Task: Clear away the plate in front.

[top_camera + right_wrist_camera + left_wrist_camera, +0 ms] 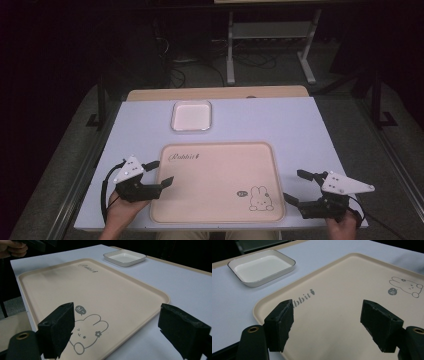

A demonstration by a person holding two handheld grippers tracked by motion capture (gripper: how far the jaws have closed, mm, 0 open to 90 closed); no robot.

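A beige tray (215, 185) printed with a rabbit drawing (259, 198) lies at the front middle of the white table, with nothing on it. Behind it stands a small white dish (191, 116), also holding nothing. My left gripper (160, 173) rests at the tray's left edge, open, its jaws reaching over the rim. In the left gripper view the gripper (329, 325) hovers wide apart above the tray (352, 277), with the dish (262, 267) beyond. My right gripper (296, 186) sits open just off the tray's right front corner. In its own view the gripper (120, 332) straddles the tray (75, 290) edge by the rabbit.
The white table top (280, 125) has bare room on both sides and behind the tray. A wooden strip (215, 93) runs along its far edge. Beyond stand a metal frame (270, 35) and floor cables. The other hand (12, 248) appears top left in the right gripper view.
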